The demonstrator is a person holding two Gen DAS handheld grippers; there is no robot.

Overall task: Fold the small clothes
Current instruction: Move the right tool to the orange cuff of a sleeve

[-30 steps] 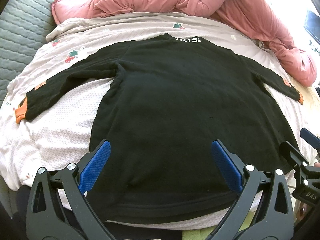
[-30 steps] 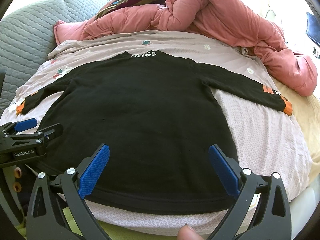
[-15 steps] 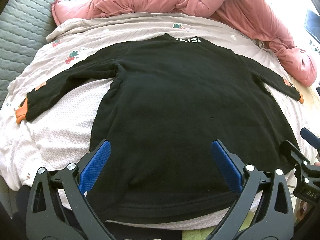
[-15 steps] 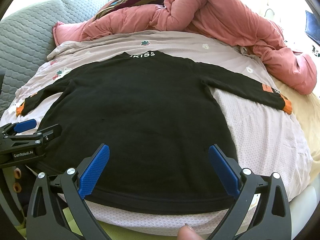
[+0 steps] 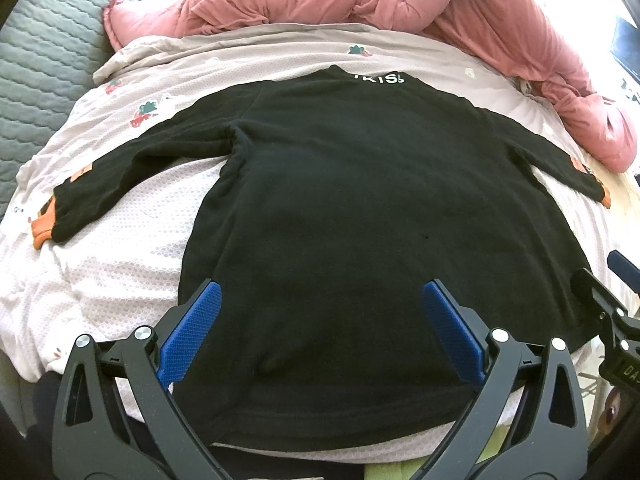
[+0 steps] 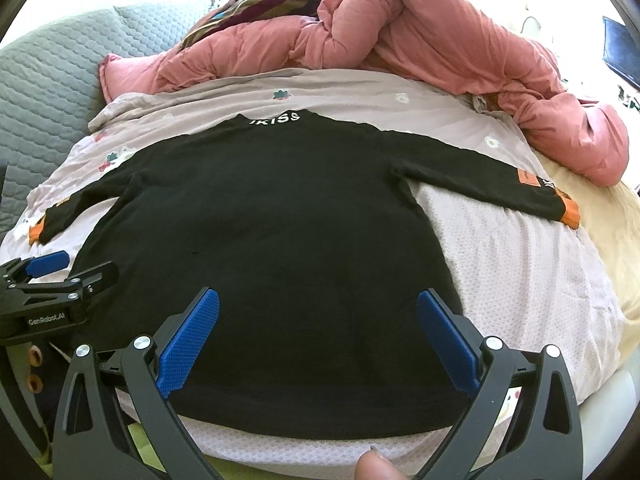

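A bed fills the room's view, covered by a pale pink sheet (image 6: 520,272) printed with small flowers and animals. A black long-sleeved top (image 6: 280,240) lies flat on it, face down, both sleeves spread outward, orange cuffs at the wrists and white lettering at the collar. A rumpled salmon-pink duvet (image 6: 440,40) is heaped along the far side, with a striped cloth (image 6: 264,0) poking out behind it and a grey quilted cover (image 6: 44,84) to the left. Both tongs hover low over the hem nearest the person. The left gripper (image 5: 320,320) has its blue-padded jaws spread wide, holding nothing, poised above the hem's left half. The right gripper (image 6: 318,324) is likewise wide open and empty, above the hem's right half. Whether either pad touches the fabric cannot be told. A fingertip (image 6: 376,468) shows at the bottom edge of the right view.
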